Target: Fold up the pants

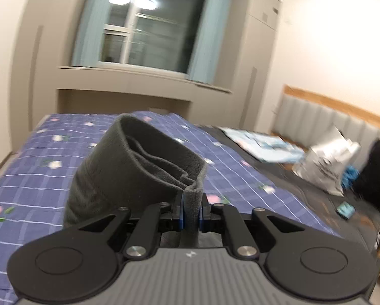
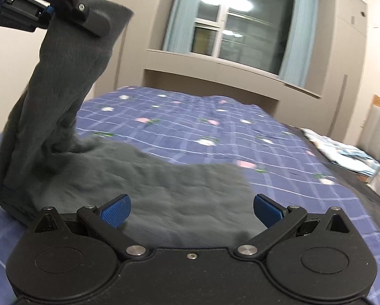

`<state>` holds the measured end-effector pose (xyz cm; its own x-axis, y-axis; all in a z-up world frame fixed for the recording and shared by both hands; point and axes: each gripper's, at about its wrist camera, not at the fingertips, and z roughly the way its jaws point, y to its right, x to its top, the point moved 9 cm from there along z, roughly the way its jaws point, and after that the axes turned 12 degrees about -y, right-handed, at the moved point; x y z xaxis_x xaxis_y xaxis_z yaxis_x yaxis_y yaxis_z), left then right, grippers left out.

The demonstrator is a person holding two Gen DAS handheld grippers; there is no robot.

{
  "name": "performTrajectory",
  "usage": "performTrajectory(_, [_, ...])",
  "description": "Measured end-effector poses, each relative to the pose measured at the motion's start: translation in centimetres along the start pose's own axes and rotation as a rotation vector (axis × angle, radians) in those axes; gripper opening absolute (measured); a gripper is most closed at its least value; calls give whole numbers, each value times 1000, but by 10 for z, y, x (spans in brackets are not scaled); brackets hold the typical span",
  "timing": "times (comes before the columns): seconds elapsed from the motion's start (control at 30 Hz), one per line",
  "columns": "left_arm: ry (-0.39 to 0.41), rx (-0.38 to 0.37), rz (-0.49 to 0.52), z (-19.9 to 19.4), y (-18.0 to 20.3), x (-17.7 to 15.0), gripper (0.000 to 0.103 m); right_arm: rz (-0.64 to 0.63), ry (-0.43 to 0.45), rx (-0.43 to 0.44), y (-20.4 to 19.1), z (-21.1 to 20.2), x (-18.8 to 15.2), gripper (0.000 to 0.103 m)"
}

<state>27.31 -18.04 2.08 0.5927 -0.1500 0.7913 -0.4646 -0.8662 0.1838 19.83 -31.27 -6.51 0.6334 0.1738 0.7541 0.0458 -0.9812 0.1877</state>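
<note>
Bedroom, night-dark window [image 2: 243, 23] flanked by pale blue curtains [image 1: 205, 38], bed spread with a blue checked floral quilt [image 2: 215, 124]. Seen on the quilt: dark grey fleece pants [image 2: 164, 193], one part lying flat, another part lifted in a tall column at the left of the right wrist view. Left gripper [image 1: 192, 213] clamped tight on a doubled edge of the cloth, the fabric looping away ahead of its blue pads [image 1: 181, 211]. Same tool caught from the side at the top left of the right wrist view, raised above the bed. Right gripper [image 2: 191, 209] spread wide just above the flat part, nothing pinched between its blue pads [image 2: 116, 209]. Farther off: padded grey headboard [image 1: 317, 117], silver bag [image 1: 327, 162], folded pale bedding [image 1: 263, 143].
</note>
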Motion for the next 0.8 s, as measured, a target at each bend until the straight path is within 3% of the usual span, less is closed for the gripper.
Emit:
performTrajectory(0.2, [-115,-42,74,51,45,-26,12,56,-28,-62,43,-8,-22,103])
performTrajectory(0.43, [-242,-56,113,82,57,-62,22,112,-42,-58,65,-12,-28,102])
performTrajectory(0.5, [-245,-77,120,79,57,-66,39,125,-53,-61,68,-8,-28,102])
performTrajectory(0.57, [-233,-92,124,72,56,-68,63,139,-65,-68,71,-5,-28,102])
performTrajectory(0.7, [-204,-96,155,52,50,-68,74,160,-66,-79,76,-4,-27,102])
performTrajectory(0.8, [-198,-56,167,39,36,-72,86,172,-61,-91,79,-6,-26,102])
